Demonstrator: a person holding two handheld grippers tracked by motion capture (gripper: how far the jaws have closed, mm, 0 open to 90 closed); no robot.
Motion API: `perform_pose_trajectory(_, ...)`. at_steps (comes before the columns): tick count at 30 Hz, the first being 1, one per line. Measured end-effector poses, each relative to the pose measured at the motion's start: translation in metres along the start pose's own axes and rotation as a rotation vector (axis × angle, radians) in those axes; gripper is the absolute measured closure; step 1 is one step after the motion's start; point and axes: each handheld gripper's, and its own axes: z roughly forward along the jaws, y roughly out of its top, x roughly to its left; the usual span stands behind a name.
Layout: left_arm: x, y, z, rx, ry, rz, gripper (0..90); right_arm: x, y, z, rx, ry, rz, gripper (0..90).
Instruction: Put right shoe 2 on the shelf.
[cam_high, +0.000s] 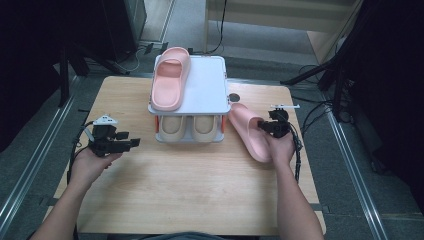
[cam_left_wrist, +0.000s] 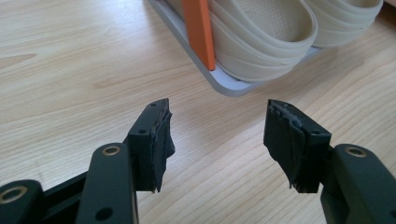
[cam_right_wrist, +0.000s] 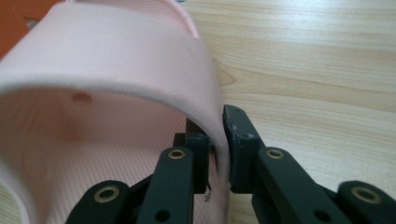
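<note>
That loose pink slipper (cam_high: 248, 131) lies on the surface (cam_high: 175, 190) just right of the shoe rack (cam_high: 210, 90), and your right gripper (cam_right_wrist: 217, 140) has its jaws pinched on the edge of the strap. It's a thin, bendy bite, so I'd guess a quick lift lets it slip out or swings the sole into the rack. Its mate (cam_high: 170, 77) sits on the top shelf, beige slippers (cam_high: 189, 127) below. Your left gripper (cam_left_wrist: 217, 135) hangs wide open, empty, at the near left.

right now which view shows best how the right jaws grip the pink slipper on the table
The right gripper view: the pink slipper's strap sits pinched between the right gripper jaws. The high view shows the whole slipper beside the rack, but the grip is small and partly hidden. The left gripper view looks at beige slippers instead.
</note>
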Motion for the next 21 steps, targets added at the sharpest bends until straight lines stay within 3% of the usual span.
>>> perform_pose_trajectory(3,0.001,0.0,0.001,0.005,-0.002,-0.002,41.3,0.001,0.003,-0.002,0.016,0.004,0.016,83.4)
perform_pose_trajectory(7,0.003,0.0,0.001,0.004,-0.015,-0.017,41.3,0.003,0.007,-0.006,0.023,-0.009,-0.021,83.3)
perform_pose_trajectory(11,0.003,0.001,0.002,0.0,-0.019,-0.021,41.3,0.003,0.014,-0.012,0.019,-0.034,-0.027,83.6)
perform_pose_trajectory(16,0.004,0.002,0.001,-0.006,-0.025,-0.027,41.3,0.005,0.033,-0.017,0.049,-0.082,-0.087,83.5)
perform_pose_trajectory(21,0.004,0.003,0.004,0.004,-0.024,-0.024,41.3,0.005,0.049,-0.027,0.045,-0.073,-0.077,83.5)
